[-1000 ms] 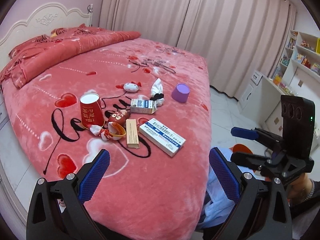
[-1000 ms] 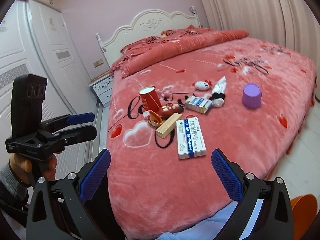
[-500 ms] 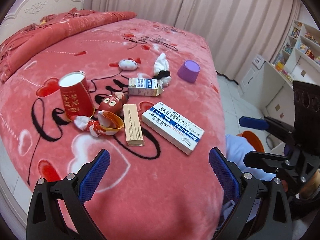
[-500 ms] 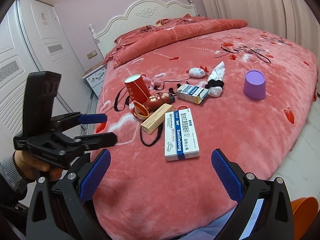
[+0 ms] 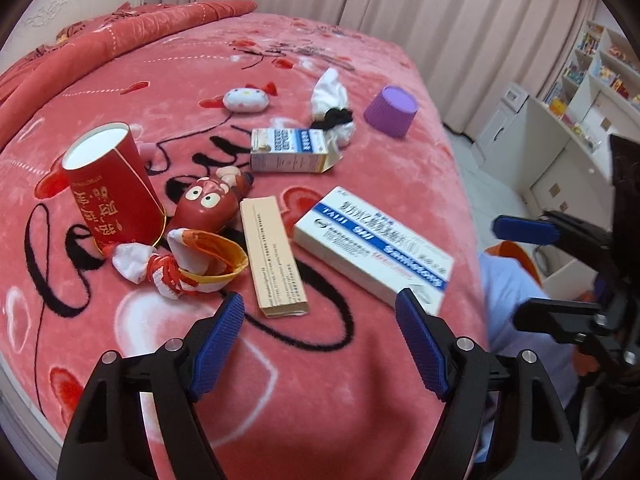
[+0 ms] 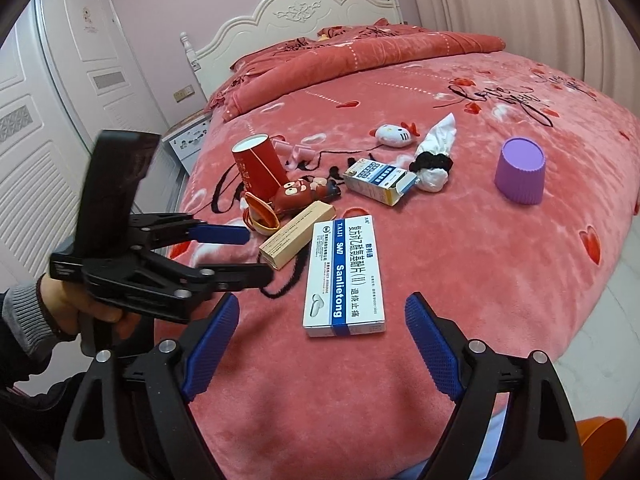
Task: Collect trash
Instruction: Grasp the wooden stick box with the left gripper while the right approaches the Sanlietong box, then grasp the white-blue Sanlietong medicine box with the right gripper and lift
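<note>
Closing in on the litter near the foot edge of the bed (image 6: 500, 280): left gripper (image 5: 320, 340) and right gripper (image 6: 320, 336), lower than a second ago, jaws narrowing, nothing between. Tan carton (image 5: 274, 254), white box (image 6: 344, 276) nearest, probably first picks. Pink curtains (image 5: 440, 20), shelves behind.

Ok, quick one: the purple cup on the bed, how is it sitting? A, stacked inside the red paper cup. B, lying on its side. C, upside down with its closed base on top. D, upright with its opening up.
C: the purple cup stands alone on the blanket with its flat closed base on top and its wider rim down, well apart from the red paper cup.
</note>
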A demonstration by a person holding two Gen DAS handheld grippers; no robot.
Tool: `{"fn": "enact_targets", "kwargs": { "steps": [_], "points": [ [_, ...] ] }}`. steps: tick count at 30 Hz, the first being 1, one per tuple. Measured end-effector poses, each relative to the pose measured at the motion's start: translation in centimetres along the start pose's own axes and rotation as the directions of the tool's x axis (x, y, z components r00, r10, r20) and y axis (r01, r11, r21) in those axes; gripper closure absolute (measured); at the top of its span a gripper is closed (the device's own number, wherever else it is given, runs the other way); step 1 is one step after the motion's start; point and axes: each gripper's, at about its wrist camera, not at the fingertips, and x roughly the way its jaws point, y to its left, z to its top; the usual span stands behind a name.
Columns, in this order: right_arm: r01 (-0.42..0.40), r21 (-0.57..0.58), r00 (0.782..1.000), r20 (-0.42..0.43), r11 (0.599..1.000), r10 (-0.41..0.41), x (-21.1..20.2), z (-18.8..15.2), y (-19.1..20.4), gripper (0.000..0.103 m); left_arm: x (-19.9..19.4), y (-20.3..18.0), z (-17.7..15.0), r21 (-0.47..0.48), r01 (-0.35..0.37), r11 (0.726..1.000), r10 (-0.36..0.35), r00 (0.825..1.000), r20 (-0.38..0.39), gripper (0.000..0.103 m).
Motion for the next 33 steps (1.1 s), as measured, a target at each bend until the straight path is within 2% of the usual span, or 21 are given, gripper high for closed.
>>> {"fn": "enact_targets", "kwargs": {
  "steps": [3, 8, 11, 16, 17, 19, 20, 21, 28, 33],
  "points": [
    [-0.009, 0.007, 1.000, -0.001, 1.000, 0.009, 0.1, 0.0, -0.1, 0.019, 0.7, 0.6, 0.2, -0.021, -0.039, 0.999, 0.039, 0.999, -0.007, 0.025],
    [-0.019, 0.024, 1.000, -0.008, 1.000, 0.019, 0.3, -0.2, -0.5, 0.019, 1.9, 0.9, 0.3, -0.042, -0.041, 0.998, 0.040, 0.999, -0.037, 0.025],
    [-0.024, 0.036, 1.000, -0.011, 0.999, 0.024, 0.5, -0.4, -0.7, 0.019, 2.3, 0.8, 0.6, -0.059, -0.045, 0.997, 0.043, 0.998, -0.037, 0.034],
    [-0.030, 0.051, 0.999, -0.009, 0.998, 0.031, 0.7, -0.6, -0.8, 0.019, 3.2, 1.1, 1.2, -0.087, -0.061, 0.994, 0.058, 0.998, -0.035, 0.035],
    [-0.028, 0.051, 1.000, -0.011, 0.998, 0.028, 0.8, -0.6, -0.8, 0.019, 3.4, 1.1, 1.3, -0.086, -0.061, 0.994, 0.059, 0.998, -0.034, 0.043],
    [-0.022, 0.056, 1.000, -0.018, 0.998, 0.023, 1.1, -0.6, -0.8, 0.019, 3.7, 1.0, 1.3, -0.068, -0.074, 0.995, 0.071, 0.997, -0.042, 0.057],
    [-0.018, 0.058, 1.000, -0.023, 0.998, 0.019, 1.2, -0.7, -0.8, 0.019, 3.7, 1.1, 1.3, -0.062, -0.078, 0.995, 0.075, 0.996, -0.048, 0.067],
    [-0.012, 0.064, 0.999, -0.031, 0.998, 0.014, 1.5, -0.6, -0.8, 0.019, 3.5, 1.3, 1.1, -0.051, -0.075, 0.996, 0.072, 0.996, -0.051, 0.072],
    [0.050, 0.044, 0.998, -0.028, 0.998, -0.049, 2.6, -0.7, -0.8, 0.019, 1.0, 2.2, -0.1, 0.044, -0.014, 0.999, 0.019, 0.995, -0.098, 0.073],
    [0.098, 0.014, 0.995, -0.028, 0.995, -0.098, 3.8, -0.4, -0.2, 0.019, 0.0, 1.9, -0.7, 0.145, 0.052, 0.988, -0.035, 0.992, -0.118, 0.073]
  ]
}}
